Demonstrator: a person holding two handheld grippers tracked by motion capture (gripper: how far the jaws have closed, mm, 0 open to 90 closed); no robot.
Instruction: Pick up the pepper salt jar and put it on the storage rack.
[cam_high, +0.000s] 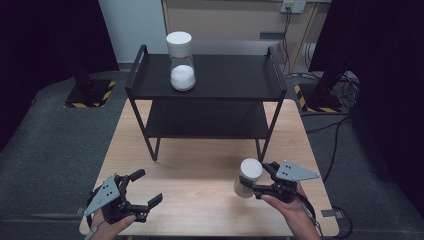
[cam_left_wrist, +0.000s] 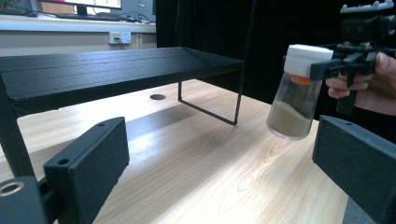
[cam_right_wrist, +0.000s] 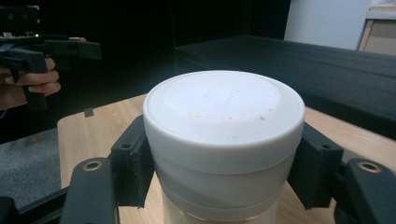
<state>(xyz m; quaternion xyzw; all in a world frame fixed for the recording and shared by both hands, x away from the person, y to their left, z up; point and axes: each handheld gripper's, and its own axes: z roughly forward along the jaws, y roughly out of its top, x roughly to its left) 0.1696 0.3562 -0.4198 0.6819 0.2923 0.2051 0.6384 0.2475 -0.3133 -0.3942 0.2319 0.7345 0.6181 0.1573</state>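
Observation:
My right gripper (cam_high: 258, 179) is shut on the white lid of a clear jar (cam_high: 248, 178) over the table's front right. In the left gripper view this jar (cam_left_wrist: 295, 95) hangs tilted, seemingly just off the wood, with brownish powder in its bottom. The lid (cam_right_wrist: 223, 116) sits clamped between both jaws in the right gripper view. My left gripper (cam_high: 147, 186) stands open at the front left, nothing between its fingers (cam_left_wrist: 88, 161). A second jar (cam_high: 181, 62), white-lidded with white powder, stands upright on the top of the black shelf (cam_high: 225, 80).
The two-tier black shelf occupies the back half of the wooden table (cam_high: 200, 170), its lower tier (cam_high: 205, 120) bare. Bare wood lies between the two grippers. Grey carpet, cables and black stands surround the table.

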